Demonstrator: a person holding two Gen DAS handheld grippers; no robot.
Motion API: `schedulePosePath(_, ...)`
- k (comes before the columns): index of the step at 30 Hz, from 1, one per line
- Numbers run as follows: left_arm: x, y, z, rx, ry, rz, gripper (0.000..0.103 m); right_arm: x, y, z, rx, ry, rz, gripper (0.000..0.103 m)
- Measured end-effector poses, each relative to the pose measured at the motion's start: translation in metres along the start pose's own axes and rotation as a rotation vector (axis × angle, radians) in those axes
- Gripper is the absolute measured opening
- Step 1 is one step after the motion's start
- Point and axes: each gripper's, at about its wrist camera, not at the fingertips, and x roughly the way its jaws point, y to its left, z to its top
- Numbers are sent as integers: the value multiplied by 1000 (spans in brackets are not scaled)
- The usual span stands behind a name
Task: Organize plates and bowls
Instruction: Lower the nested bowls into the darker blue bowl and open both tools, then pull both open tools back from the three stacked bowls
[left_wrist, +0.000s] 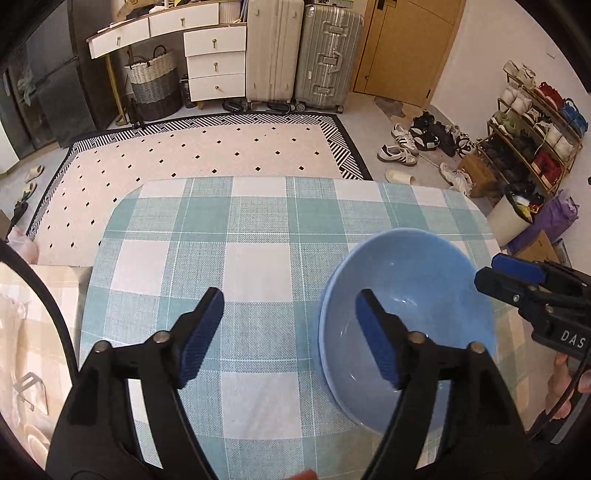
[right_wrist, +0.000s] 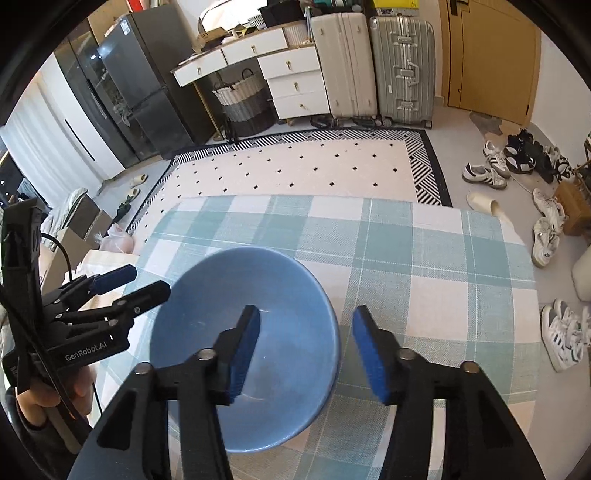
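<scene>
The blue bowl (right_wrist: 243, 347) sits mid-table, its right rim between the wide-open, empty right gripper (right_wrist: 303, 350) fingers, nearer than the equally open left gripper (left_wrist: 290, 336)

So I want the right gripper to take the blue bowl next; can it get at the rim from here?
Probably yes. The right gripper is open, already straddling the near right rim of the blue bowl on the checked tablecloth. The left gripper, also open, is clear.
</scene>
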Motion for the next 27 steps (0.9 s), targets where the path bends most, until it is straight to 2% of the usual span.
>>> schedulePosePath(2, -4, -1, -3, 3, 5, 0, 74, -3, 1, -1, 5, 0, 10, 57)
schedulePosePath(4, -6, -2, -6, 13, 1, 11, 75, -7, 2, -3, 3, -5, 15, 69)
schedulePosePath(8, -12, -4, -13, 24, 0, 13, 78, -14, 3, -9, 6, -16, 3, 80)
schedulePosePath(18, -24, -8, -29, 38, -2, -20, 82, -29, 0, -23, 9, -26, 15, 86)
schedulePosePath(21, -28, -14, -31, 49, -4, -24, 90, -33, 1, -27, 7, -29, 19, 86)
schedulePosePath(22, -29, -15, -32, 54, -1, -23, 99, -34, 1, -29, 7, -29, 22, 86)
schedulePosePath(27, -40, -23, -38, 72, -20, -36, 101, -40, -1, -37, 16, -37, 34, 86)
